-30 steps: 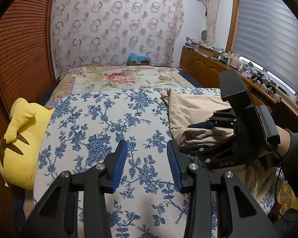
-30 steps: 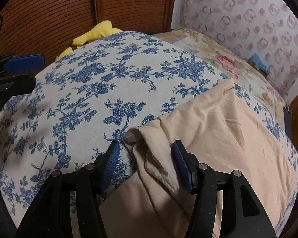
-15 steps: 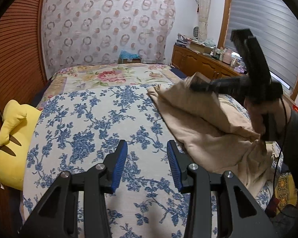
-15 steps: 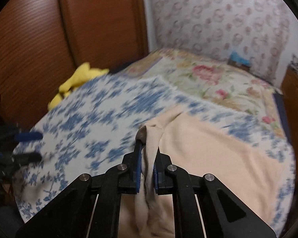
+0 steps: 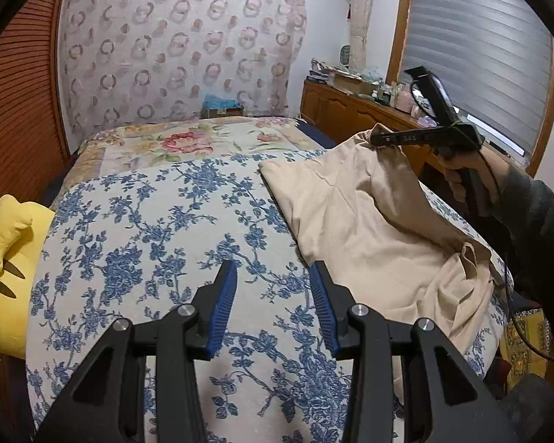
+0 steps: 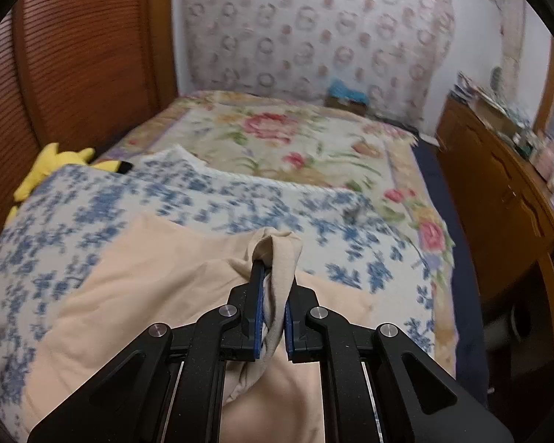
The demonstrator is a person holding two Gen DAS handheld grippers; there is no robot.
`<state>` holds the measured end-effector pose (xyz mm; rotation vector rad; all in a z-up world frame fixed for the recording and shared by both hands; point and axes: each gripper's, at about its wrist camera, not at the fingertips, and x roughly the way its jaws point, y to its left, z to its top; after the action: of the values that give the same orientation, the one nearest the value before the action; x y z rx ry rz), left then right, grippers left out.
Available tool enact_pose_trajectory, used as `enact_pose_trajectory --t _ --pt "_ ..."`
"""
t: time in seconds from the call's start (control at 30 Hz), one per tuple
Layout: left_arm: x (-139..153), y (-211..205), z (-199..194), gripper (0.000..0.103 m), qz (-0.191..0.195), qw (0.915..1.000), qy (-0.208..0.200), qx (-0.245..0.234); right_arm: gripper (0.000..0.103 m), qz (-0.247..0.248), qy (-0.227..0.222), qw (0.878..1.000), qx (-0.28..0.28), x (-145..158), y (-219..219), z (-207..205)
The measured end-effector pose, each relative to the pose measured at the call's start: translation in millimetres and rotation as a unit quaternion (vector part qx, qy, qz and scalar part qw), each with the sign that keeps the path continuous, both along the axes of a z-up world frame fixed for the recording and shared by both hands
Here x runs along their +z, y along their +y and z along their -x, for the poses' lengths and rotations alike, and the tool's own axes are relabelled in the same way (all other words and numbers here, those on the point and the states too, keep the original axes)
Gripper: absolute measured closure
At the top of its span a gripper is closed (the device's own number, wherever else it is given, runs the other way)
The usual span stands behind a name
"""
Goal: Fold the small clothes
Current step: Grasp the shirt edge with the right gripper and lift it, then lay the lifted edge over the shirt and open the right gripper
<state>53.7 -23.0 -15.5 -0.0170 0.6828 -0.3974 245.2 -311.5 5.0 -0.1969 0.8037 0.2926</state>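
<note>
A beige garment (image 5: 369, 214) lies on the right side of a bed with a blue floral cover (image 5: 147, 229). One corner of it is lifted off the bed, pinched in my right gripper (image 5: 375, 139), which a person's hand holds up at the right. In the right wrist view the right gripper (image 6: 273, 295) is shut on a bunched fold of the beige garment (image 6: 136, 288), and the rest drapes down below it. My left gripper (image 5: 273, 295) hovers over the floral cover, left of the garment's near edge, its jaws apart with nothing between them.
A yellow plush toy (image 5: 3, 258) lies at the bed's left edge against a wooden slatted door (image 5: 14, 110). A flowered quilt (image 5: 188, 140) covers the far half of the bed. A wooden dresser (image 5: 351, 110) crowded with small items stands on the right under a blinded window.
My right gripper shut on the garment's edge, then lifted it up and away toward the far right. The garment stretched out behind it. My left gripper shifted slightly over the cover, jaws unchanged.
</note>
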Motion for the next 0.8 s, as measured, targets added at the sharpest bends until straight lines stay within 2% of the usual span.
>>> enact_pose_trajectory --t 0.33,0.37,0.4,0.43,0.47,0.63,0.8 --pt "-4.2 -12.5 1.0 0.064 0.001 0.9998 0.010 -0.017 0.095 0.026 -0.007 0.998 -0.064 -10.9 -29.2 -7.8" --pt "-4.4 -14.7 1.7 0.064 0.001 0.9997 0.010 -0.020 0.090 0.034 -0.009 0.997 -0.074 -10.4 -32.0 -8.3" --pt "-4.6 -16.3 1.5 0.064 0.001 0.9997 0.010 -0.022 0.078 0.043 -0.013 0.996 -0.083 -10.4 -33.2 -8.1" --pt "-4.9 -18.0 1.9 0.063 0.001 0.9997 0.010 -0.024 0.071 0.049 -0.015 0.995 -0.089 -9.9 -34.7 -7.0" --pt "-5.4 -19.8 2.1 0.062 0.000 0.9996 0.011 -0.026 0.070 0.053 -0.015 0.994 -0.098 -9.1 -38.6 -5.5" --pt "-6.2 -27.1 5.5 0.060 0.000 0.9993 0.011 -0.035 0.070 0.025 -0.020 0.997 -0.076 1.5 -49.3 27.7" --pt "-7.9 -34.1 11.5 0.058 0.001 0.9990 0.012 -0.043 0.070 0.010 -0.022 1.000 -0.020 1.4 -38.3 94.3"
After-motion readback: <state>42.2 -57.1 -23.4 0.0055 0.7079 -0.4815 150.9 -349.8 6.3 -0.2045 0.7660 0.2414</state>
